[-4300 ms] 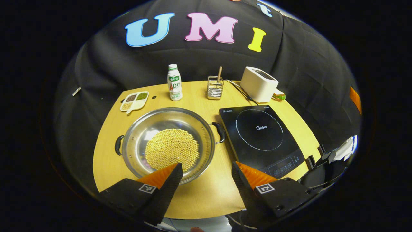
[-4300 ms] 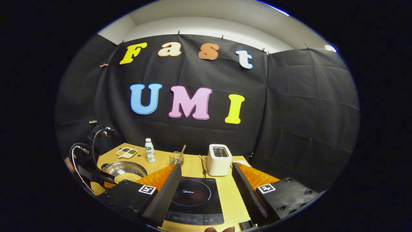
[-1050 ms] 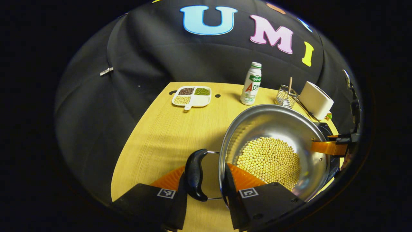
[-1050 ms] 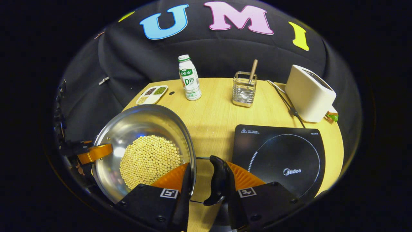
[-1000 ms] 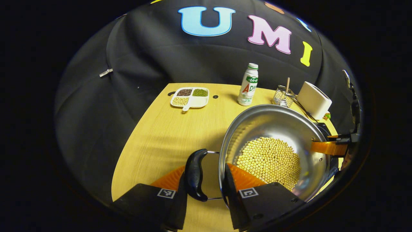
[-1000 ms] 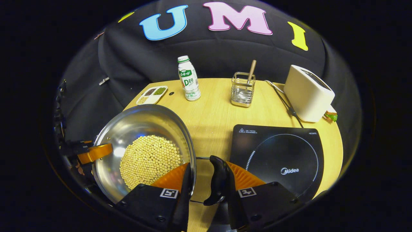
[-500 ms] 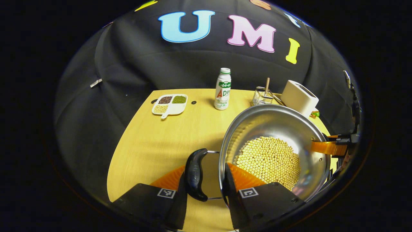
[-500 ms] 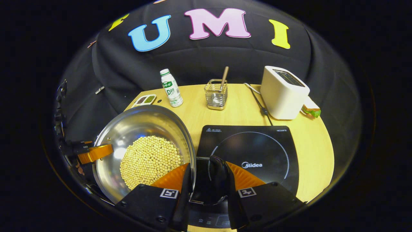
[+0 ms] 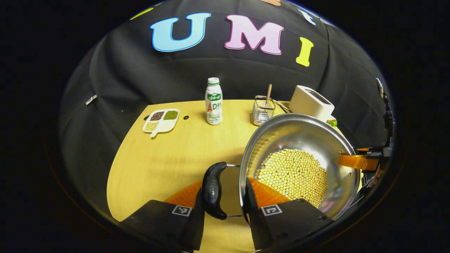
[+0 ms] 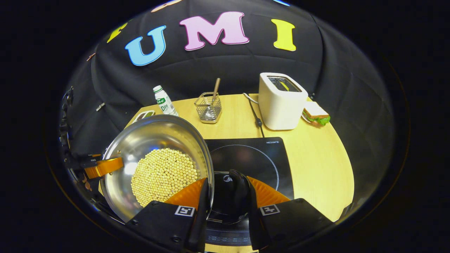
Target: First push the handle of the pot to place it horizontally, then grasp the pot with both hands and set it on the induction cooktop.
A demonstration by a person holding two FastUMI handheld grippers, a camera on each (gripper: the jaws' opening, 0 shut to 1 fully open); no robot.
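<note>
With my left tongs (image 9: pixel 223 196) and right tongs (image 10: pixel 227 196) each pinching a handle, the pot (image 10: pixel 154 165) hangs partly over the cooktop (image 10: pixel 262 154); next: centre and lower.

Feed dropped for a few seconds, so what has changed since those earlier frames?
Both grippers closed on the pot's handles: left gripper, right gripper. The pot was carried rightward and now overlaps the induction cooktop. Bottle, toaster and bean tray stayed put.

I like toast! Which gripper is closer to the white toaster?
Right. The right gripper, on the pot's handle over the cooktop, is nearer the toaster; the left gripper holds the far handle.
</note>
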